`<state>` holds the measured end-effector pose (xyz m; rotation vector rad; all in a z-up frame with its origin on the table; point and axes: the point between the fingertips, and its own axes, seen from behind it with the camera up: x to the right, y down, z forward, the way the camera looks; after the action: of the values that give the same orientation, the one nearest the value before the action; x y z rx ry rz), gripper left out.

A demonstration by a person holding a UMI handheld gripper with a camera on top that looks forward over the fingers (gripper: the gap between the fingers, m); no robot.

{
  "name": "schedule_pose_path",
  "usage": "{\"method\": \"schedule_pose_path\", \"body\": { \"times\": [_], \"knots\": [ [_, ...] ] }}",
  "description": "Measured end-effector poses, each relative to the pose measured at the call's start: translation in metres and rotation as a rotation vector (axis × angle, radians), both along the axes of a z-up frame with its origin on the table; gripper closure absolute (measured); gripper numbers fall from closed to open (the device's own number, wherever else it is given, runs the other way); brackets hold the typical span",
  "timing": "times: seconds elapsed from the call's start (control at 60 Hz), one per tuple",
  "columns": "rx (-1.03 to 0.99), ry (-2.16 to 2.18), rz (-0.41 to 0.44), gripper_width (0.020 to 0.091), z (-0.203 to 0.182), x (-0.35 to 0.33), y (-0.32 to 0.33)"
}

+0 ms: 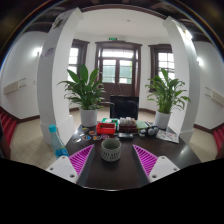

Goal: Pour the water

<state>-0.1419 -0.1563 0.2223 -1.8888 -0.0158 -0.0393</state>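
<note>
Between the 2 pink-padded fingers, the gripper (111, 158) stands spread and released, grasping nothing; a small grey-green cup (111, 150) sits on the dark table (120, 178) in the gap, with daylight showing at either side of it. To the left, just beyond the left finger, a clear bottle with a blue cap (57, 139) stands upright, and this looks like the water source for the pour. Farther off, a clutter of red and dark items (118, 127) lies mid-table, with 2 leafy potted plants (86, 95) at the far left and right before tall windows (117, 68). Judging from this, the risk is closing on the cup rather than the bottle, or sweeping left and toppling the tall, narrow bottle with the finger's outer face.
</note>
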Motion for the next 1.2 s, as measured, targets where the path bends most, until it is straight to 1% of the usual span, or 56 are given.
{"method": "schedule_pose_path", "body": {
  "times": [0.05, 0.133, 0.15, 0.167, 0.183, 0.267, 0.4, 0.55, 0.633, 0.683, 0.833, 0.933, 0.983, 1.017, 1.033, 1.05, 1.1, 1.2],
  "knots": [
    [0.032, 0.003, -0.011, 0.0353, -0.004, -0.006, -0.004],
    [0.072, 0.010, -0.048, 0.0352, -0.026, -0.022, -0.016],
    [0.075, 0.013, -0.053, 0.0353, -0.009, -0.012, -0.006],
    [0.082, 0.017, -0.055, 0.0350, -0.032, -0.026, -0.015],
    [0.086, 0.025, -0.055, 0.0351, -0.042, -0.037, -0.018],
    [0.095, 0.089, -0.027, 0.0352, -0.072, -0.078, -0.024],
    [0.110, 0.144, 0.054, 0.0351, -0.097, -0.139, -0.020],
    [0.099, 0.103, 0.151, 0.0343, -0.109, -0.190, 0.007],
    [0.104, 0.082, 0.178, 0.0344, -0.112, -0.208, 0.029],
    [0.111, 0.070, 0.177, 0.0338, -0.114, -0.214, 0.044],
    [0.142, 0.057, 0.131, 0.0333, -0.111, -0.221, 0.082],
    [0.145, 0.049, 0.142, 0.0338, -0.116, -0.230, 0.102],
    [0.149, 0.043, 0.155, 0.0371, -0.118, -0.235, 0.105],
    [0.154, 0.036, 0.160, 0.0424, -0.118, -0.237, 0.108],
    [0.160, 0.028, 0.156, 0.0476, -0.117, -0.236, 0.109],
    [0.162, 0.021, 0.150, 0.0556, -0.118, -0.236, 0.110],
    [0.171, 0.016, 0.151, 0.0577, -0.116, -0.236, 0.116],
    [0.191, 0.043, 0.182, 0.0686, -0.117, -0.241, 0.112]
  ]
}}
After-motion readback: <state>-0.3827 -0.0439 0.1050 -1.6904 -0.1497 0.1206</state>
